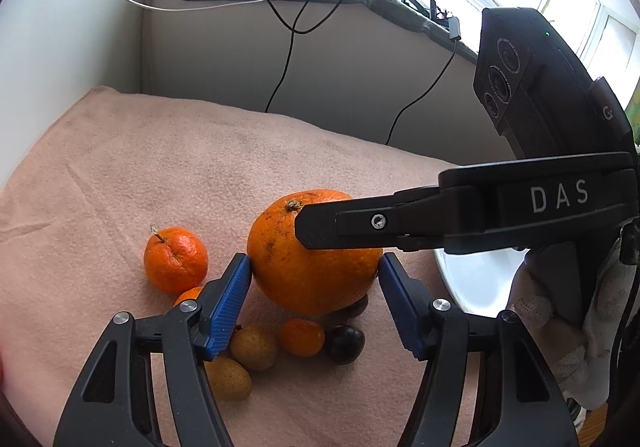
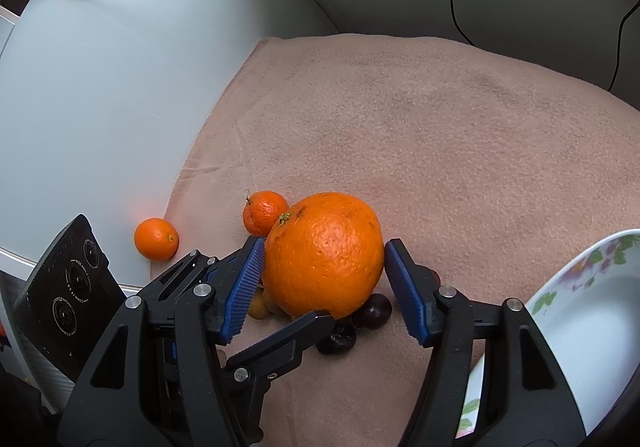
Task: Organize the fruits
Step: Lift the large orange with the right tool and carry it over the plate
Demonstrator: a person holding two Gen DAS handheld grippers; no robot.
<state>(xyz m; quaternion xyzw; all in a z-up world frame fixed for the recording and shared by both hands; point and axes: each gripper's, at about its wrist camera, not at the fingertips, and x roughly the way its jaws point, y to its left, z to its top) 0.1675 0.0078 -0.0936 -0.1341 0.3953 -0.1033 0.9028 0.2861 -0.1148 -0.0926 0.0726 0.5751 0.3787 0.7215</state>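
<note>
A large orange sits on a pink cloth, resting on small fruits. My left gripper has its blue pads on both sides of it, touching or nearly so. My right gripper brackets the same orange from another side, its right pad a little apart; one of its fingers lies across the orange's top. A mandarin with a stem sits left of it. Small yellow-brown fruits, a tiny orange one and dark plums lie under and in front.
A white floral bowl stands at the right, also in the left wrist view. Another mandarin lies off the cloth on the white table. Black cables hang on the wall behind.
</note>
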